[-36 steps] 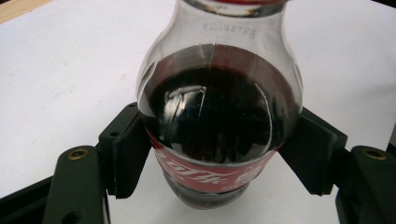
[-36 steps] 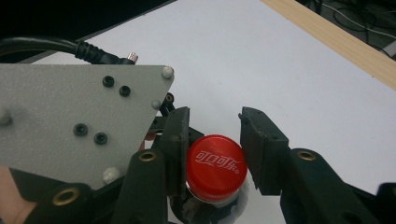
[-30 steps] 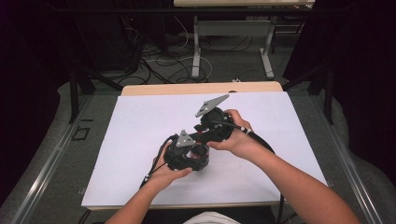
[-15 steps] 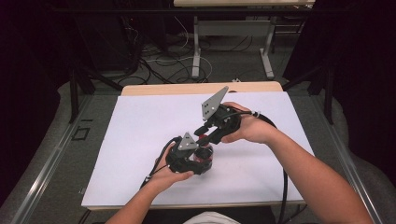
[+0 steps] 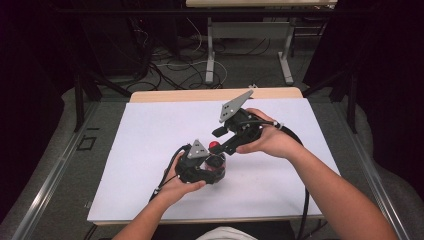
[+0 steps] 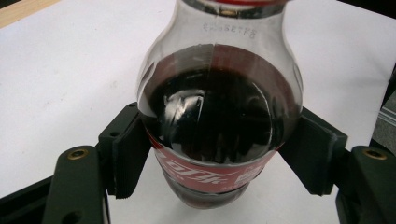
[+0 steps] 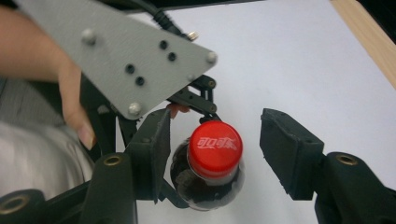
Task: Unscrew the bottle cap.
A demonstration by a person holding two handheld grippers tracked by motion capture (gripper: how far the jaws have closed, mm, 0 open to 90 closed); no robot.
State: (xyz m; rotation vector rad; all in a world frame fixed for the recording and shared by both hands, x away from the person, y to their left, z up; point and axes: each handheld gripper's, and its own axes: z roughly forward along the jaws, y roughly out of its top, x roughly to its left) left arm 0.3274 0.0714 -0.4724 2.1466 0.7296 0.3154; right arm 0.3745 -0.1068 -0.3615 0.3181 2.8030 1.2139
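One cola bottle [image 6: 217, 126], upright on white surface [image 5: 150, 135], clamped by left claw [image 6: 219, 154]. Right claw [image 7: 212, 154] has just opened, straddling red cap [image 7: 215, 148]. Risk: off-centre closing slips off cap, tilting bottle.

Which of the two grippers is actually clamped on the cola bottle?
The left gripper: its fingers press the dark cola bottle. The right gripper fingers stand apart around the red cap.

Bright white table [image 5: 150, 130], dark surroundings; glare on bottle [image 6: 187, 105], perhaps slightly soft
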